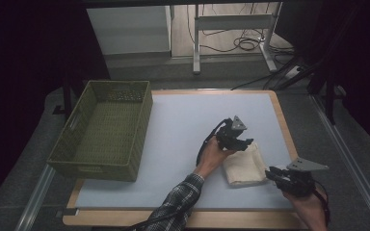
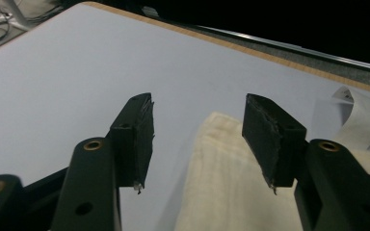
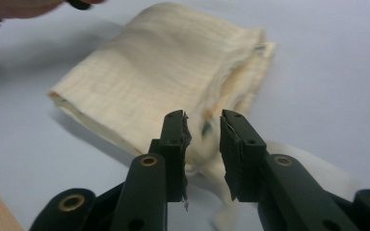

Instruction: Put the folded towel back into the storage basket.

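A folded cream cloth (image 1: 243, 167) lies on the pale table mat (image 1: 183, 125), right of centre. My left gripper (image 1: 244, 142) hovers over the cloth's far edge, held by a hand in a plaid sleeve. Seen from the left gripper view, the left gripper (image 2: 198, 103) stands open, with the cloth (image 2: 221, 183) lying below the gap and untouched by the pads. My right gripper (image 1: 272, 173) sits at the cloth's near right corner. The right gripper view has the right gripper (image 3: 202, 118) open by a narrow gap, and the cloth (image 3: 164, 72) lies just beyond the tips.
An empty green woven basket (image 1: 101, 139) stands on the table's left side. A white strip (image 2: 361, 115) trails from the cloth toward the table's wooden edge (image 1: 282, 120). Beyond the table are desk legs and floor cables (image 1: 245, 43).
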{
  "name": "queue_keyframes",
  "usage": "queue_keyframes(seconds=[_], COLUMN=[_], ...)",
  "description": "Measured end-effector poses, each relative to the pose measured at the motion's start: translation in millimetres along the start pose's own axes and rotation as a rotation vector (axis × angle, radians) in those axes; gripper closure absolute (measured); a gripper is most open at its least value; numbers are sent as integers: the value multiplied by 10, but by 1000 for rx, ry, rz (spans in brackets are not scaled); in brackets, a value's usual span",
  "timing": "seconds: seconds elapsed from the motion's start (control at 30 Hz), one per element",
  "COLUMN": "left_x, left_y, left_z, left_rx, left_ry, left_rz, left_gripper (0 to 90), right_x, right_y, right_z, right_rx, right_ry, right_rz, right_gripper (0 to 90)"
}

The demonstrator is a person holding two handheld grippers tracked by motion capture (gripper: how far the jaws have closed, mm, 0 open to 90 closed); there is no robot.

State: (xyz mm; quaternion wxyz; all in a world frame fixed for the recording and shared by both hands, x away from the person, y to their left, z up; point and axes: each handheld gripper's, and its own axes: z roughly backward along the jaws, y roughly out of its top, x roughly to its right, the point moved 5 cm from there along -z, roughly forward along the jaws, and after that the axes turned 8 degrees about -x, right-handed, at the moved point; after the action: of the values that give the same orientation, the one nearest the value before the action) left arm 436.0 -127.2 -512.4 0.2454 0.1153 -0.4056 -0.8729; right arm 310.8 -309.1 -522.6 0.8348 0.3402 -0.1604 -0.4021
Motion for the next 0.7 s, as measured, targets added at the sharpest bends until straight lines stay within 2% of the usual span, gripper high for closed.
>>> queue_keyframes(seconds=[0.1, 0.2, 0.23, 0.4, 0.5, 0.6, 0.67, 0.7], left_x=[-38, -69, -80, -124, -143, -198, -244, -259], left_y=[-72, -183, -215, -458, -607, -713, -747, -755], left_z=[97, 204, 234, 362, 328, 220, 165, 144], left_rx=[-12, -24, -35, -55, -78, -116, -126, -122], left_ry=[15, 18, 16, 9, 6, 34, 55, 51], left_rz=[-3, 11, 7, 39, 66, 78, 83, 96], left_gripper=[408, 401, 400, 417, 423, 430, 433, 451], right_x=[76, 88, 79, 32, 30, 62, 94, 112], right_y=[9, 55, 76, 128, 83, 12, -42, -71], right_z=[73, 71, 53, -142, -255, -311, -321, -321], right_rx=[6, 11, 13, -18, -51, -76, -85, -86], right_ry=[-25, -26, -24, -25, -48, -72, -78, -79], right_rz=[-11, -15, -12, -9, -7, -11, -21, -28], right_gripper=[691, 668, 658, 606, 593, 577, 565, 553])
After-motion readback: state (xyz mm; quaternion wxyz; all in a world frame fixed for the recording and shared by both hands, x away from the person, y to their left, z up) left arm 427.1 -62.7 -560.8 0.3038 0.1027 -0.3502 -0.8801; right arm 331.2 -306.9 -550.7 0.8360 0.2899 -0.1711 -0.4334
